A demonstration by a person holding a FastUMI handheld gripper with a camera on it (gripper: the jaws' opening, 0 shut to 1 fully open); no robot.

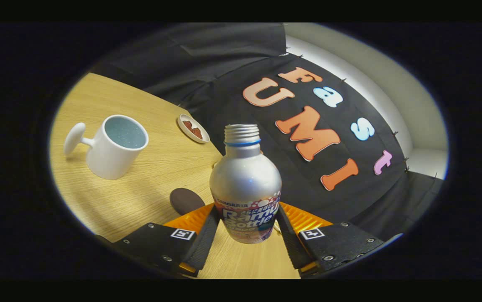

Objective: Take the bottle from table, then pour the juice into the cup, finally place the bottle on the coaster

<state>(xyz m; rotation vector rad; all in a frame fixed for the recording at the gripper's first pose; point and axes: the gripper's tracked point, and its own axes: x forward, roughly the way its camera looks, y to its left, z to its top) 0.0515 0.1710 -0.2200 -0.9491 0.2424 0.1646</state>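
A silver aluminium bottle (245, 184) with a blue neck ring and no cap stands between my two fingers. My gripper (246, 228) is shut on its labelled lower body, and the bottle's bottom hangs clear above the wooden table (140, 197). The whole view is tilted. A white cup (113, 147) with a round knob handle sits on the table beyond my left finger (205, 239), its inside bluish. A dark brown round coaster (185, 200) lies on the table just ahead of the left finger, beside the bottle.
A small white dish (193, 128) holding reddish-brown pieces sits near the table's far edge, beyond the cup. Black cloth wall hangs behind the table, with a pale wall strip beyond it.
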